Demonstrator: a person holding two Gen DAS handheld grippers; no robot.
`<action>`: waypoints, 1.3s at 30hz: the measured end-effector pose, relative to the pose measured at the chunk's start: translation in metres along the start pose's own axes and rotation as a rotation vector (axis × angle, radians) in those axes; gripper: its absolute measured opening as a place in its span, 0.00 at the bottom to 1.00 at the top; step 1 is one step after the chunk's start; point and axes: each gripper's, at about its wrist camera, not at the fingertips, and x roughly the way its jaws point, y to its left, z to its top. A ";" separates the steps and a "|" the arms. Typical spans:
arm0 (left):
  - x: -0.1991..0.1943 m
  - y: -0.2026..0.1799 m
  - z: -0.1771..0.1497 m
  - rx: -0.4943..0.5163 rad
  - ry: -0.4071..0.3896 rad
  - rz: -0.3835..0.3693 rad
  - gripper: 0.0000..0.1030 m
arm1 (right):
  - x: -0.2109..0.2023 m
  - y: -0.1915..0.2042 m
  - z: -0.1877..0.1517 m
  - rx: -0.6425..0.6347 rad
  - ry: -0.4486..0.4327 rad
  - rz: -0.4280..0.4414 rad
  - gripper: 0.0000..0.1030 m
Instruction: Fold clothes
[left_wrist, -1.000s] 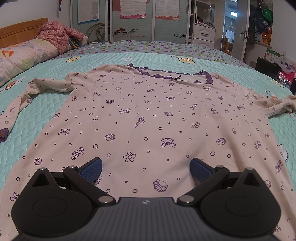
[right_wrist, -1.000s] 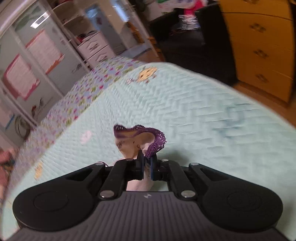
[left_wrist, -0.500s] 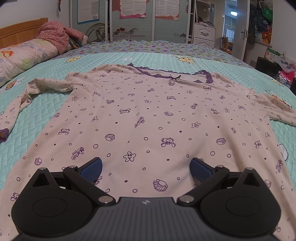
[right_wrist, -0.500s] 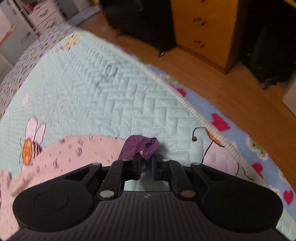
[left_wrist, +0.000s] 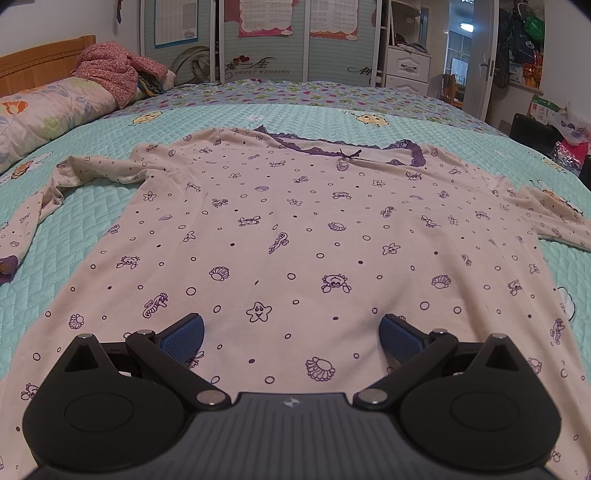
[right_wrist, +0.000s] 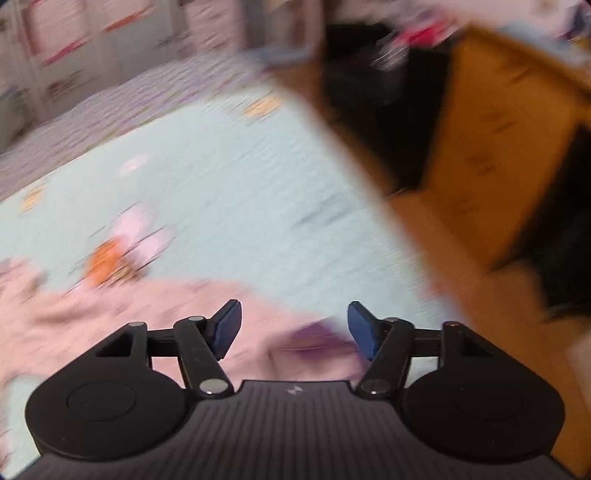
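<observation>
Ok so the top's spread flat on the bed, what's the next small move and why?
Probably lift the right gripper clear: its jaws are opening and the purple cuff lies loose between them. The pajama top looks flat, under the open left gripper.

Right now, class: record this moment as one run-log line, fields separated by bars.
step: spreading pajama top on bed | left gripper: open over hem | right gripper: jaws opening, purple cuff released between
</observation>
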 end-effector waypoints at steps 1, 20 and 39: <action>0.000 0.000 0.000 0.000 0.000 0.001 1.00 | 0.007 -0.001 0.002 0.020 -0.005 -0.010 0.45; 0.000 0.000 0.000 -0.001 0.000 0.000 1.00 | 0.031 -0.034 0.012 0.130 -0.221 -0.423 0.07; -0.001 0.001 0.000 -0.006 -0.003 -0.005 1.00 | 0.034 0.062 0.018 -0.006 -0.254 -0.408 0.28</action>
